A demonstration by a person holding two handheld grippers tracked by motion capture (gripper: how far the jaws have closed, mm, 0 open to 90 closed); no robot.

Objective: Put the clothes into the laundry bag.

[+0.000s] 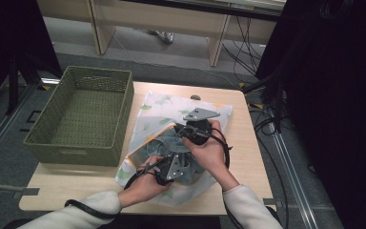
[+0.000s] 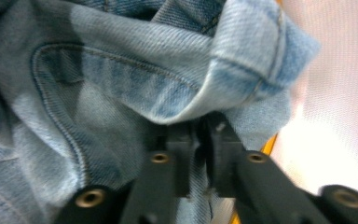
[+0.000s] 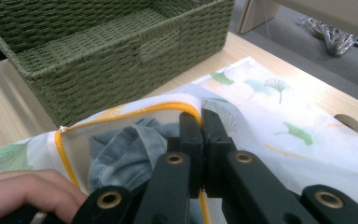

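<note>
Near you, at the front of the counter (image 1: 66, 193), your two hands come in with white sleeves. Your left tongs (image 1: 164, 172) point into the jeans (image 1: 171, 143). Up close, in the left gripper view, the left tongs (image 2: 204, 135) are pinched on a fold of the blue jeans (image 2: 121, 93), with only a thin gap between the jaws.

Your right tongs (image 1: 185, 131) sit just past the left ones, a little farther from you. In the right gripper view, the right tongs (image 3: 200, 126) are squeezed tight on the yellow edge of the bag (image 3: 279, 121). That edge is lifted, so the mouth of the bag stands open. The jeans (image 3: 126, 149) lie inside the bag, bunched up. Your left hand (image 3: 23, 191) shows at the bottom corner of that view.

The bag (image 1: 155, 112) is white with green leaves and lies flat on the middle of the counter. Beside it, on your left, stands the green basket (image 1: 83, 112). The bag's edge is touching or just beside the basket's wall.
</note>
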